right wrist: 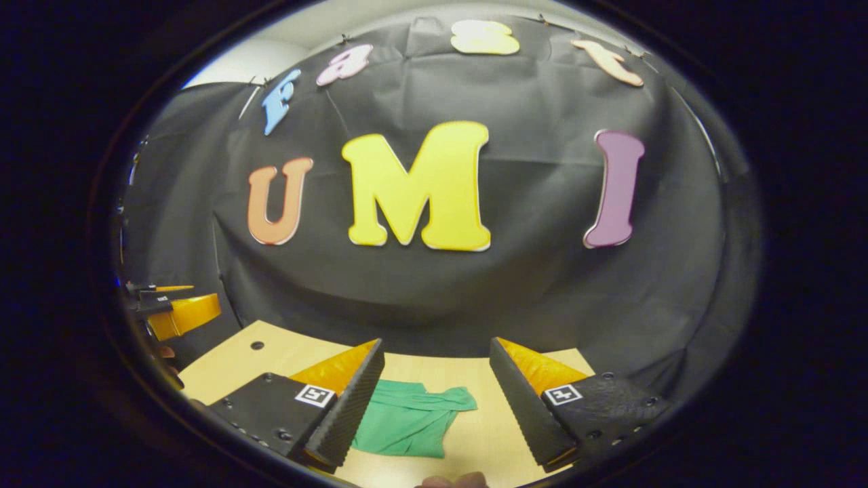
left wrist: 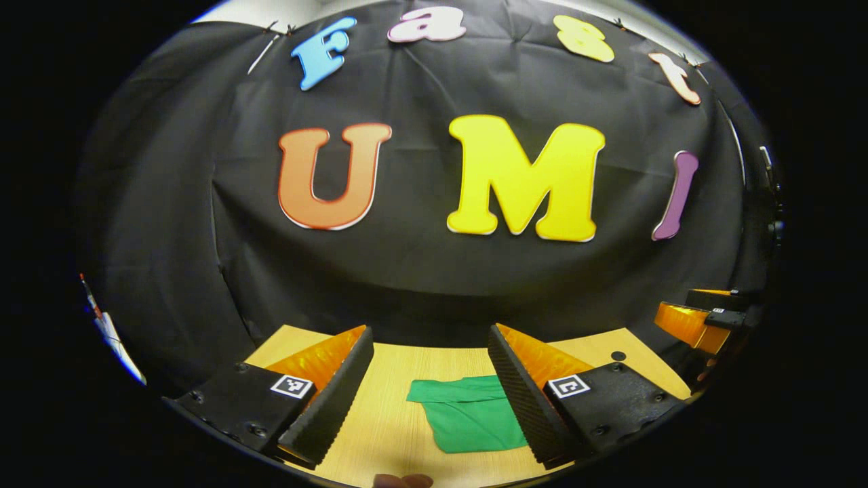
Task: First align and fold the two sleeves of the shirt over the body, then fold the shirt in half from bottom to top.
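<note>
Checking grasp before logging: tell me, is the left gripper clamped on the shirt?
No, the left gripper is open above the table, apart from the green shirt.

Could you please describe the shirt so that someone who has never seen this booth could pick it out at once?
Start at the black cloth wall and drop down to the light wooden table in front of it. On the table lies the green shirt, a flat folded bundle. It is the only cloth and the only green thing on the pale wood.

Both views look forward from above the table [left wrist: 393,420], sharing the shirt [left wrist: 468,417].
</note>
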